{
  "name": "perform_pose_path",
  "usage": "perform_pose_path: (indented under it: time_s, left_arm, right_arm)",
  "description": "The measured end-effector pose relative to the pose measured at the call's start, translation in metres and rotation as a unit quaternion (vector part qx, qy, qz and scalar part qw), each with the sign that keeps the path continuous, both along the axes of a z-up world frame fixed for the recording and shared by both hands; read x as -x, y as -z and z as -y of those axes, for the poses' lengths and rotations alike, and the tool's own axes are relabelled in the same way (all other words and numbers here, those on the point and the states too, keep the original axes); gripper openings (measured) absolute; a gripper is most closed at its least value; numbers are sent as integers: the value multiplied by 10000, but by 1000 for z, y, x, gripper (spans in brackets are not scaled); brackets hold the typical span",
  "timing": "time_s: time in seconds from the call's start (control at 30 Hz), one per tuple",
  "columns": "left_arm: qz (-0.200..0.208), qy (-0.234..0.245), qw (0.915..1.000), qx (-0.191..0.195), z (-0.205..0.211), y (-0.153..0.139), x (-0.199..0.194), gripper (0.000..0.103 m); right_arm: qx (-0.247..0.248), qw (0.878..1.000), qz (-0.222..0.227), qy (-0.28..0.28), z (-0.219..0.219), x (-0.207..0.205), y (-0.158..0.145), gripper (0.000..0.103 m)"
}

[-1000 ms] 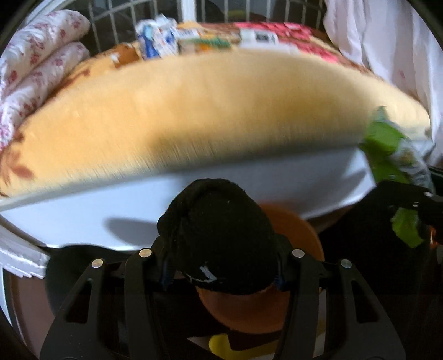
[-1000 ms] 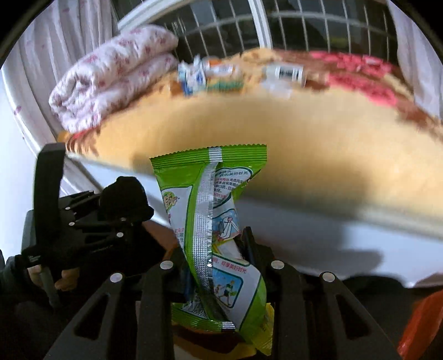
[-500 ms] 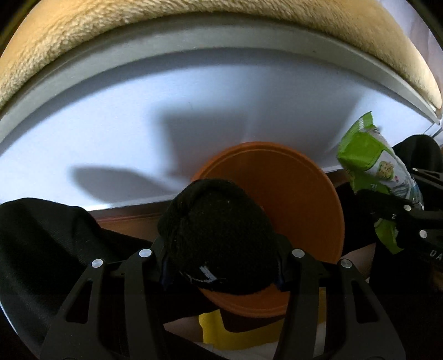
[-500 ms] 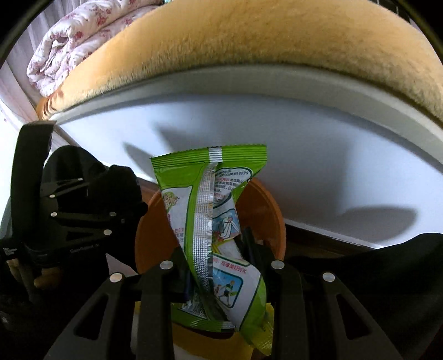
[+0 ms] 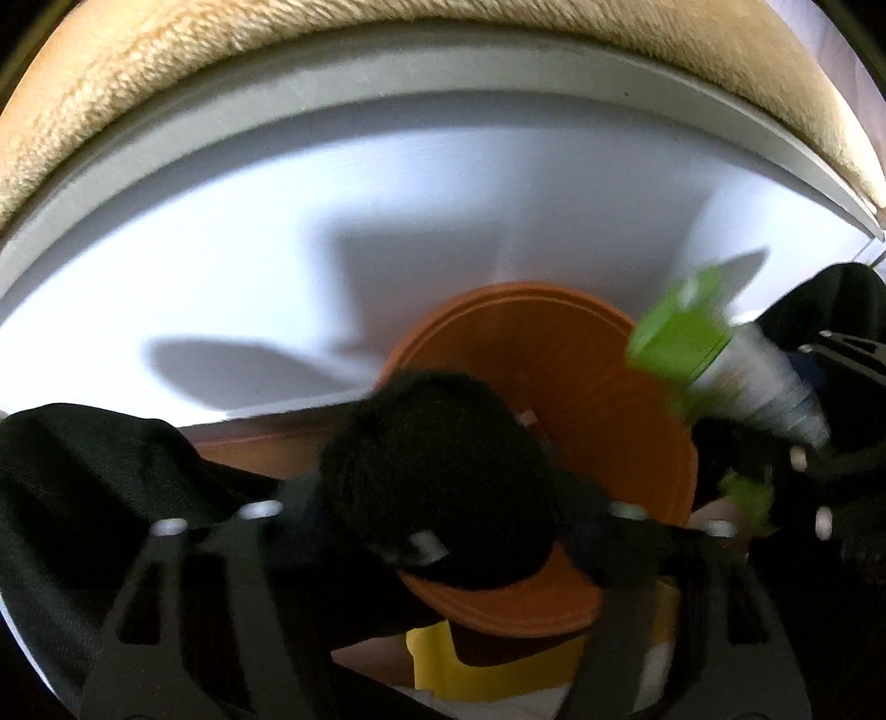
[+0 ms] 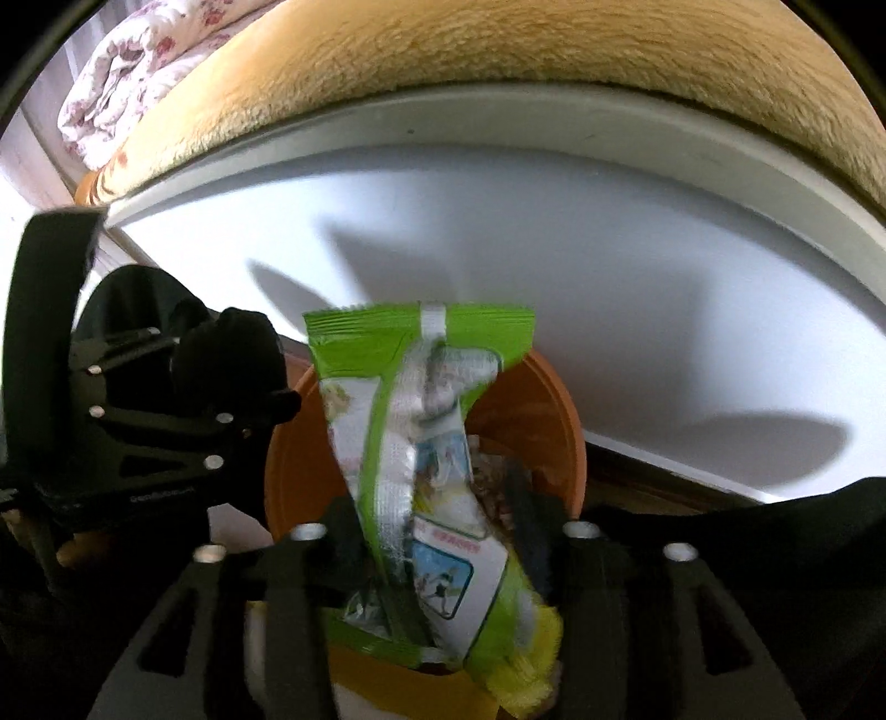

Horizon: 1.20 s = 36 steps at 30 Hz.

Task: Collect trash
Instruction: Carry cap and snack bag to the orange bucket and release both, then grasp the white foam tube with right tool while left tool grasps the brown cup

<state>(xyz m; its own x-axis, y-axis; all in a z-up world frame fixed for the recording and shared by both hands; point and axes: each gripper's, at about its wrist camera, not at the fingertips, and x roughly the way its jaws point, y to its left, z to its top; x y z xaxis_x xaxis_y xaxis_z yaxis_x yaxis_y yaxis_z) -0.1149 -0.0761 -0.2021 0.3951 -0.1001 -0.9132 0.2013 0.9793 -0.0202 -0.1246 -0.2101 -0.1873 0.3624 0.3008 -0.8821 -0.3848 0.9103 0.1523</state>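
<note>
**A:** Since both tools hang right over the round orange plastic bin (image 6: 559, 410), how far along would you put the collecting?

**B:** At the drop itself, I'd judge. The bin already has scraps in it, crumpled wrappers and something yellow near its bottom, so some trash seems to be in. Two pieces are on the point of joining it.

**A:** Which two?

**B:** The left tool (image 5: 437, 515) has a black fuzzy knitted bundle (image 5: 443, 476) between its fingers, and its jaws are opening; the fingers look clear of the bundle's sides, so I'd say it is being let go. The bundle sits directly above the near rim of the bin.

**A:** And the other side?

**B:** The right tool (image 6: 443, 531) has the green and white foil snack packet (image 6: 421, 443) standing upright between its fingers. Its jaws are opening too, and the packet looks blurred and loose, its lower end already inside the bin's mouth.

**A:** So neither has landed?

**B:** Not yet, as far as I can see. The bin stands on the floor against the white bed frame (image 5: 387, 194), under the tan fleece blanket (image 6: 498, 50). Whether more trash waits up on the bed, I cannot tell from here.
</note>
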Motion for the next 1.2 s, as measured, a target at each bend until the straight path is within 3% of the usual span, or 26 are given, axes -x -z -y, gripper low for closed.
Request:
perform_pose_path:
  time_s: [0.57,0.7,0.93,1.2]
  left_arm:
    - [36,-311,9992,230,-15,-8,-1,88]
    - [341,-302,9987,246,-16,-24,5,88]
    - [1072,-293,9933,327,-28,-76,15,88]
    - [1473,-552,9864,476,-40,-117,-4,88]
  right_arm:
    - [-134,9984,404,368,28,16,-21,69]
    - [-13,9968,768,220,26,25,-46,69]
    - [-304,9892,1434,-14,23,18,-110,74]
    - [-156,9786,2053,9,29,-63,-176,74]
